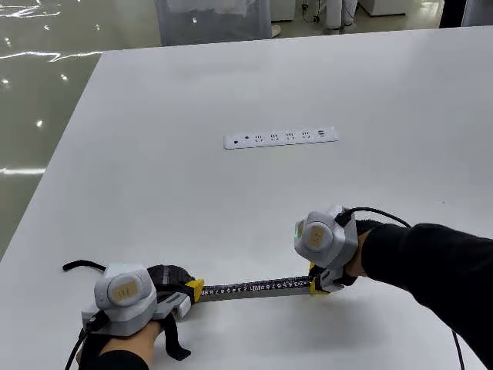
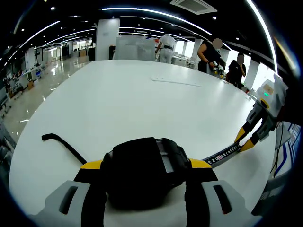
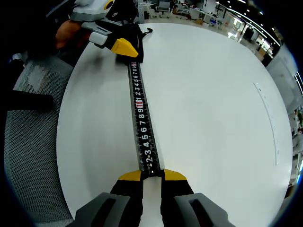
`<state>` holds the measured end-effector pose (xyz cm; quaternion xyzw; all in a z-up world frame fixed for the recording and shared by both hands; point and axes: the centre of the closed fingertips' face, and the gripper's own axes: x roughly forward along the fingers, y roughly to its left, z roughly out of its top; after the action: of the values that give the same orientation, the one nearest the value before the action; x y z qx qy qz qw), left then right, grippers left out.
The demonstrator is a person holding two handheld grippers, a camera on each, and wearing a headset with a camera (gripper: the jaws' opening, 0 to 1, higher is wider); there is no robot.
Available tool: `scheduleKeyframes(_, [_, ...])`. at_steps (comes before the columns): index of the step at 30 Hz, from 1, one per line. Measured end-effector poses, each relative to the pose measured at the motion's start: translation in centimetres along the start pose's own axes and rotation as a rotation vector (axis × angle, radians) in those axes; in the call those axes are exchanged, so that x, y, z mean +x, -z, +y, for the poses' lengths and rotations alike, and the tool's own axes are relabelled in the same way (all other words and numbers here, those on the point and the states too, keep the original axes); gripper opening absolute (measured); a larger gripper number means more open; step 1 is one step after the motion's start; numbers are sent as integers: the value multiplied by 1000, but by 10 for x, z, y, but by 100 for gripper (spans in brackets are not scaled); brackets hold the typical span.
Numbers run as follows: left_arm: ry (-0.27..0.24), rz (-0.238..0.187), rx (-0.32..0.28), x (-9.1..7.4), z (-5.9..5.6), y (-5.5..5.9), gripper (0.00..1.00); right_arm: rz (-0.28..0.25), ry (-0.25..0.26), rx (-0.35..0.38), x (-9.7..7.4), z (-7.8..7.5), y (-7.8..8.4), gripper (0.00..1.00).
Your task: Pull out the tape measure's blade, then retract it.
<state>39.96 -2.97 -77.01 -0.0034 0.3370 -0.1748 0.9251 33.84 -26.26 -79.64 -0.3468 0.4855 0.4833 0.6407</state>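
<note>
Black tape measure (image 2: 140, 182) is clamped between the left gripper (image 2: 147, 164) jaws. The right gripper (image 3: 151, 176) jaws pinch the blade (image 3: 140, 109) tip, already drawn out. Retracting is not yet done.

Bright overhead strip lights (image 2: 142, 10) glare off the glossy floor (image 1: 31, 54); fisheye edges curve, focus sharp.
</note>
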Motion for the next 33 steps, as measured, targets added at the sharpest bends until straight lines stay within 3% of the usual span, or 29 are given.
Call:
scheduleKeyframes(26, [-3,13,8,0,-1,1,63,-14,0,-11,2,1,-7,9])
scheduleKeyframes(31, [-2,-1,5,0,-1,1,63,-17,0,-3,2,1,-8,9])
scheduleKeyframes(33, [-3,-1,5,0,-1,1,63,-19,0,-52,3,2,-10,9])
